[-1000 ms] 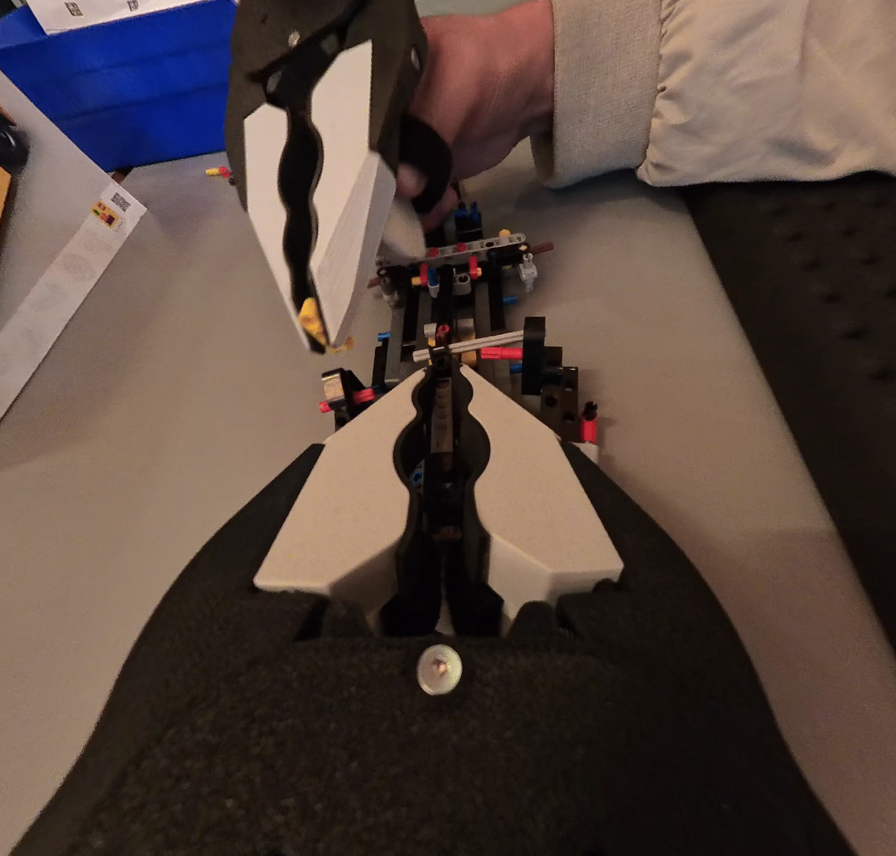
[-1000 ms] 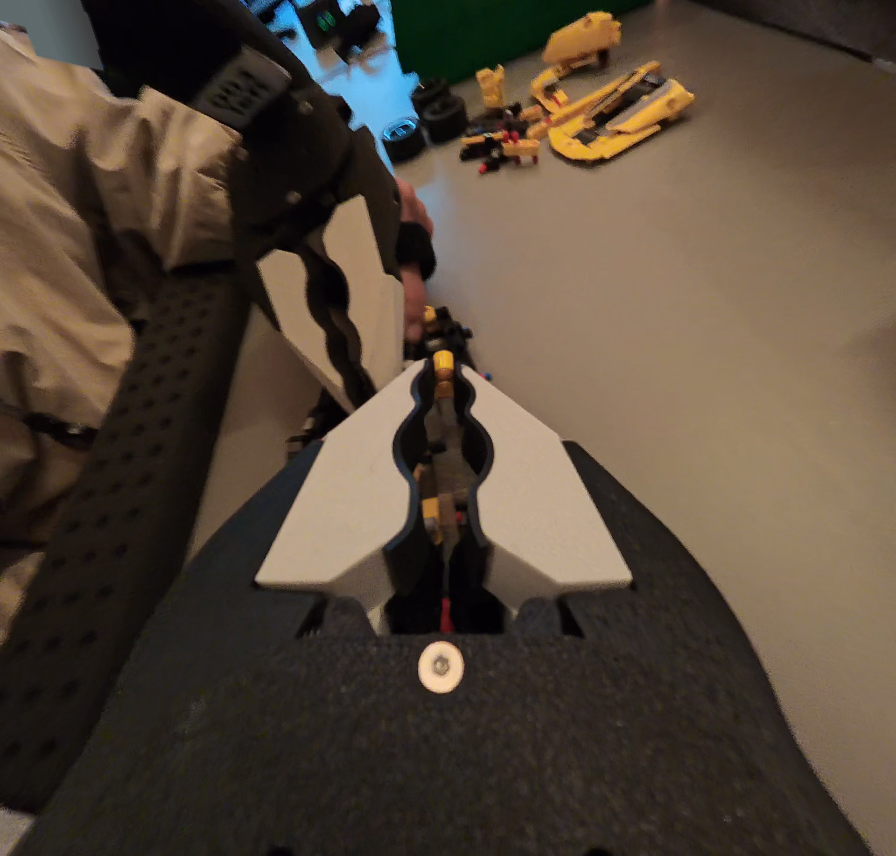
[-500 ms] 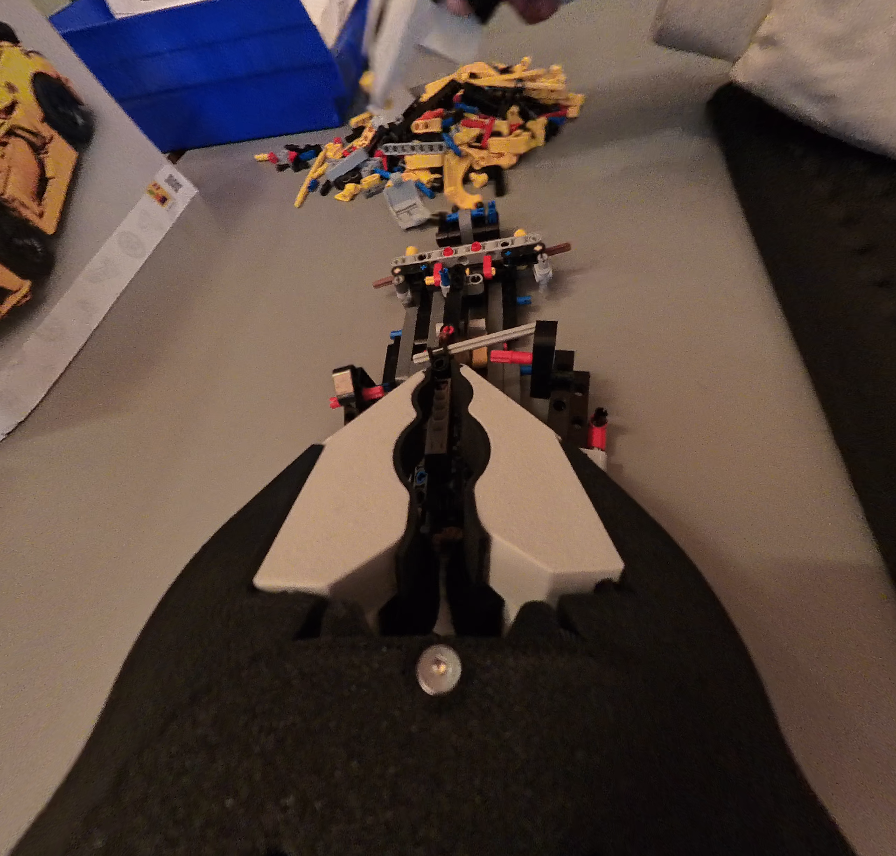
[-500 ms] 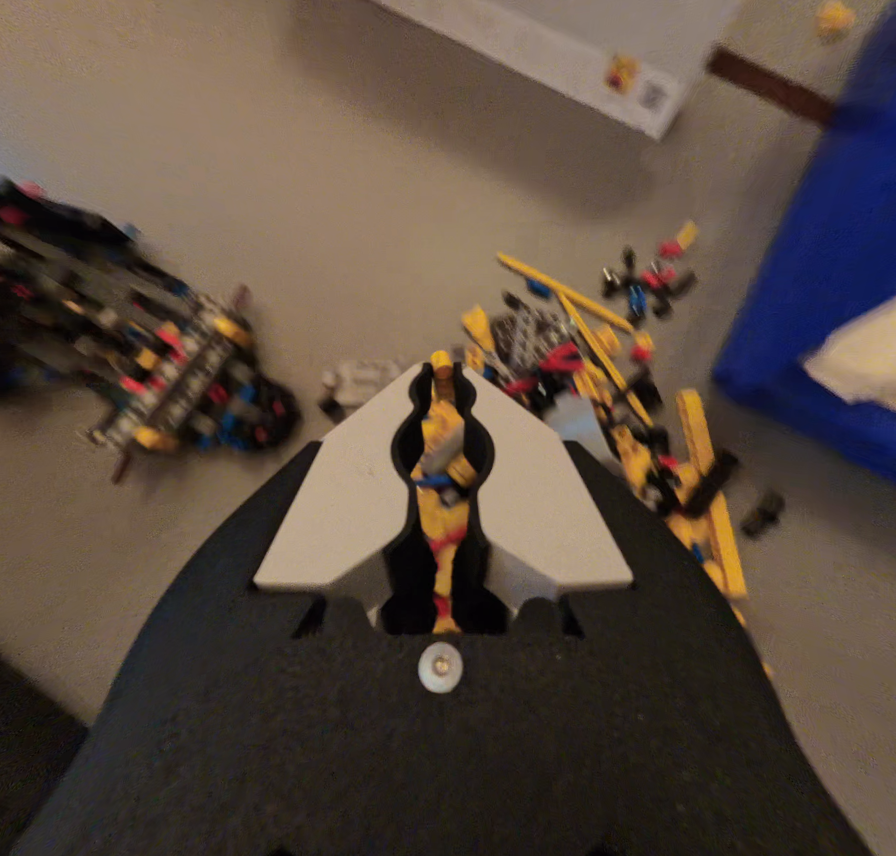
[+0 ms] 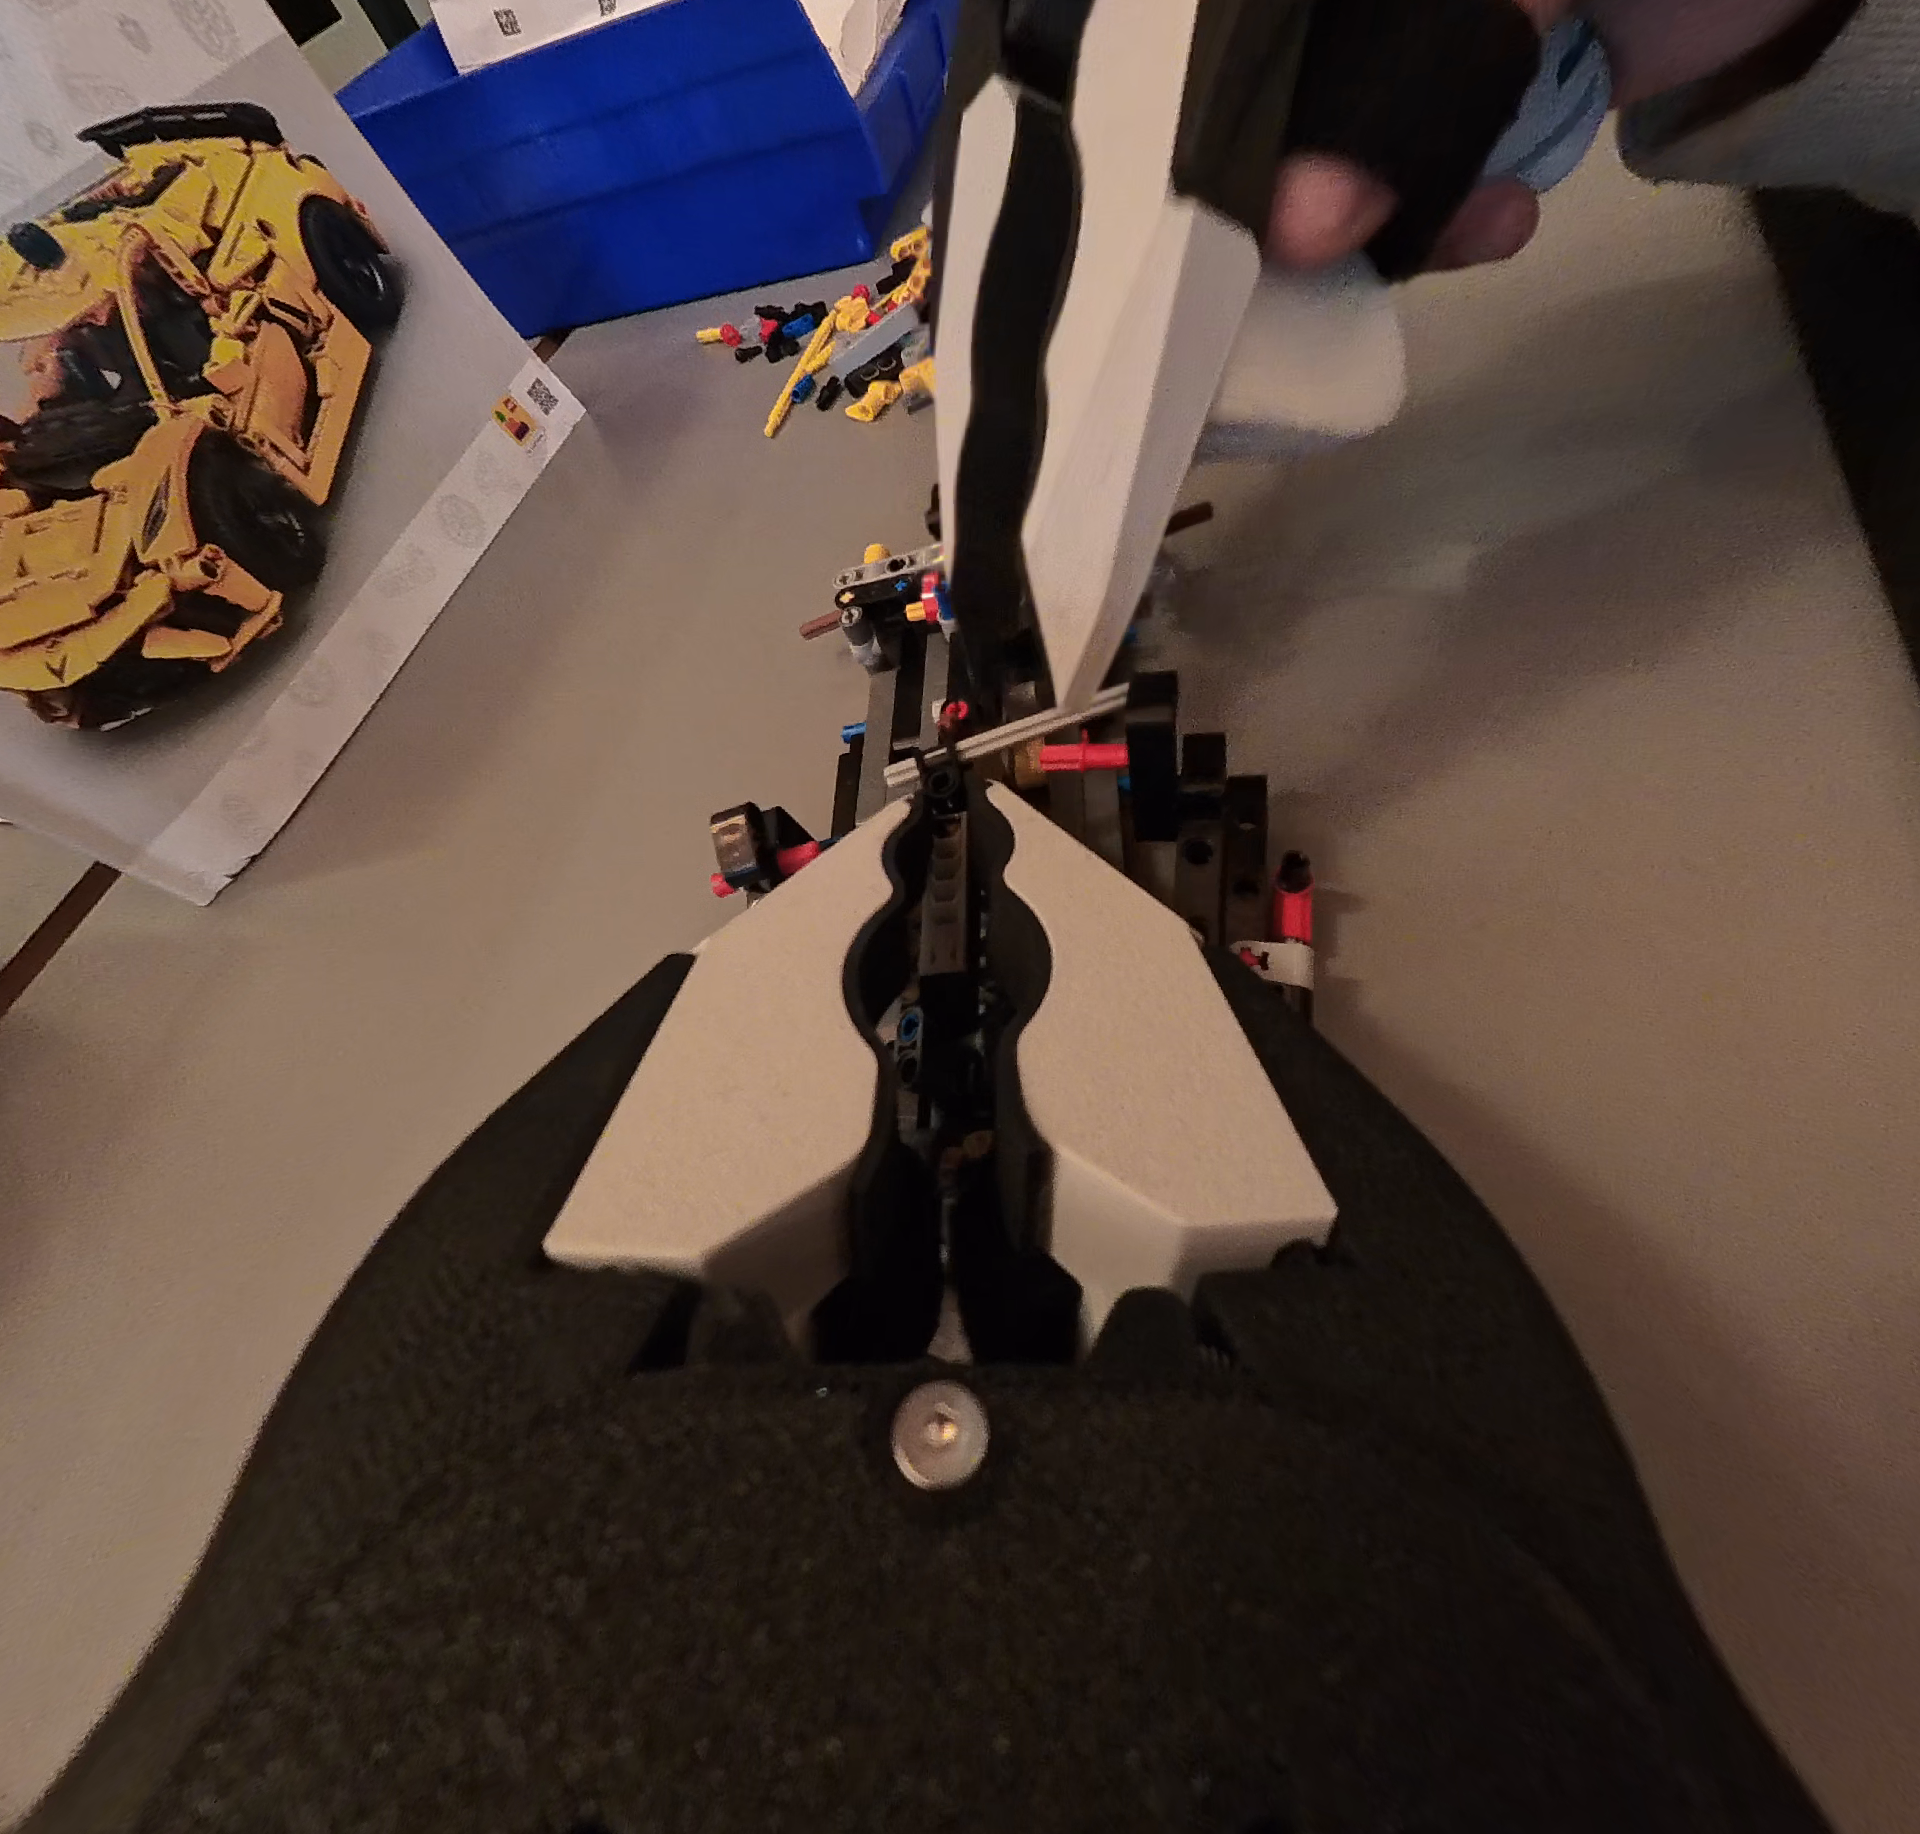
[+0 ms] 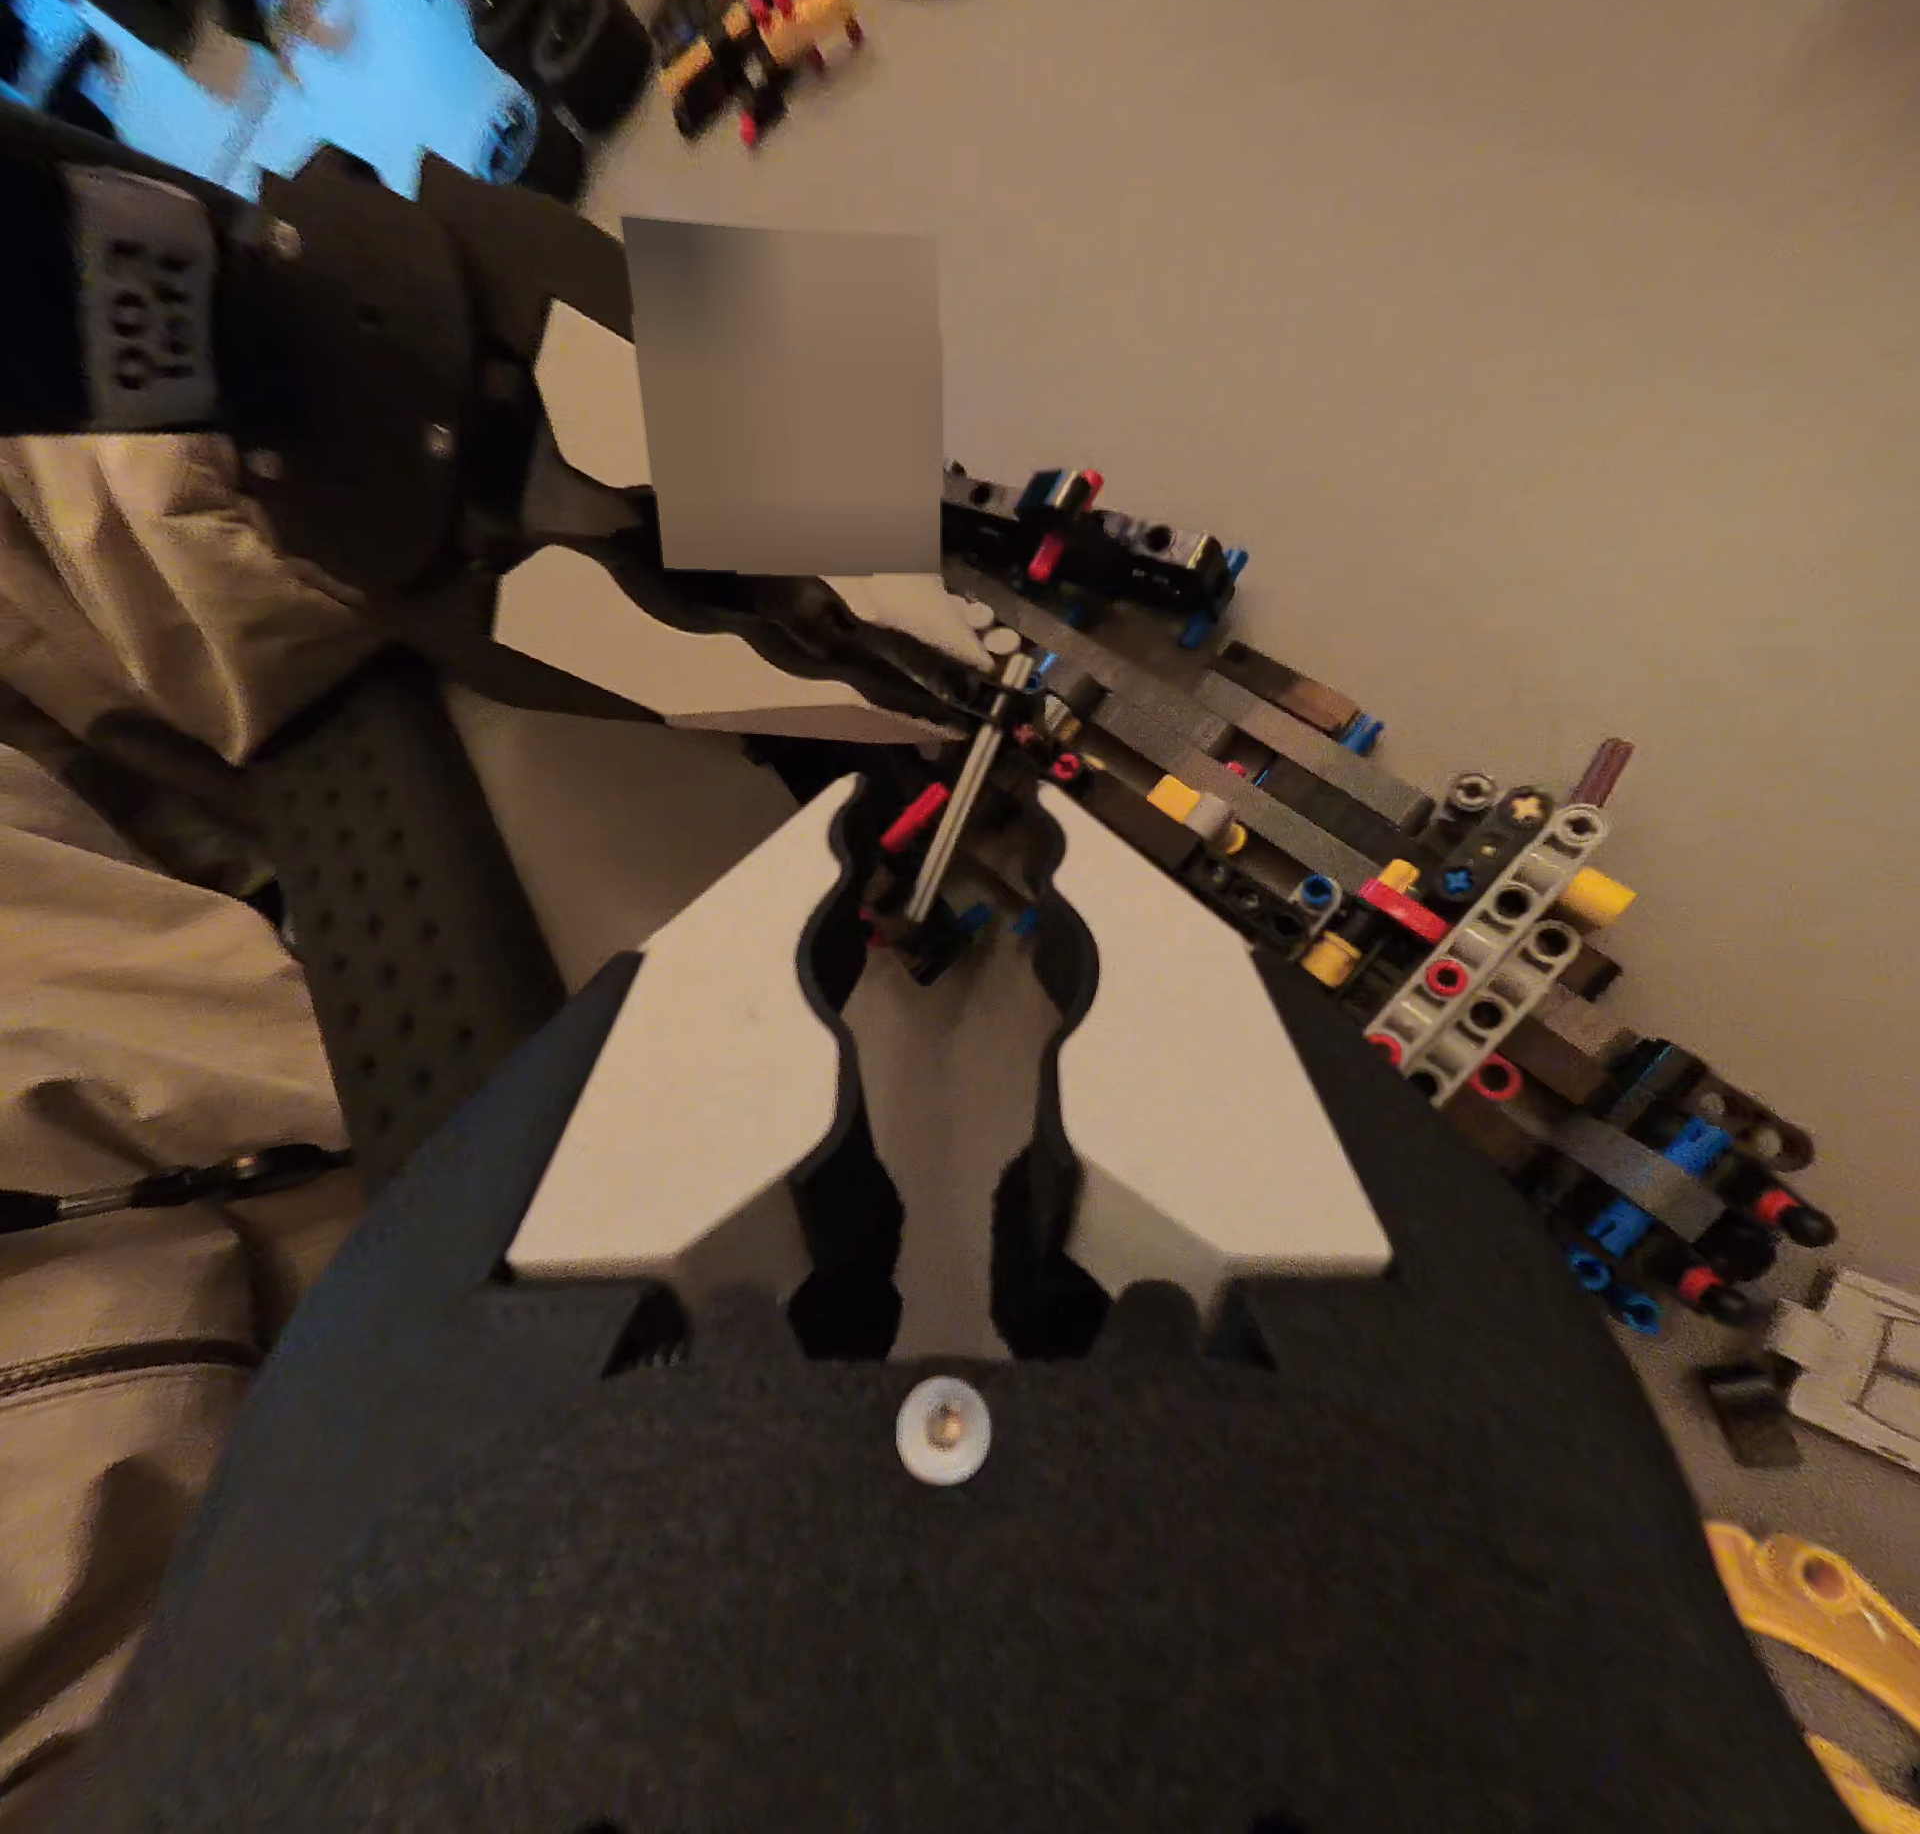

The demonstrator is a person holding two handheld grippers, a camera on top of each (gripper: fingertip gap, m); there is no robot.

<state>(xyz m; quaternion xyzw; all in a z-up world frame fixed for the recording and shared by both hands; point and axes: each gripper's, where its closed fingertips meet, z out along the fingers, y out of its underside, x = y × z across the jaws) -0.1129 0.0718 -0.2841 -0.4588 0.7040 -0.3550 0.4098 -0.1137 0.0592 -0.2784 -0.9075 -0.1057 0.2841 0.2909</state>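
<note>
My left gripper (image 5: pixel 951 797) is shut on the near end of a long black and grey brick chassis (image 5: pixel 1174 808) that lies on the grey table. My right gripper (image 6: pixel 951 808) is open and empty. Its fingers straddle a thin grey axle (image 6: pixel 971 797) and a red pin (image 6: pixel 914 816) on the chassis (image 6: pixel 1351 901). In the left wrist view the right gripper (image 5: pixel 1023 672) comes down from above, with its tips just over the axle (image 5: pixel 1013 735). In the right wrist view the left gripper (image 6: pixel 966 672) reaches in from the left.
A blue bin (image 5: pixel 644 153) with papers stands at the back. A booklet picturing a yellow car (image 5: pixel 177 413) lies to the left. Loose small pieces (image 5: pixel 842 350) lie ahead. Yellow parts and black wheels (image 6: pixel 748 28) lie far off, and a yellow panel (image 6: pixel 1818 1628) lies near right. Both grippers' tips are close together, under 4 cm apart.
The right gripper, earlier shut on a small yellow piece, swung away over the loose pile. It is now back over the chassis, open and without the piece. The left gripper kept its hold.
</note>
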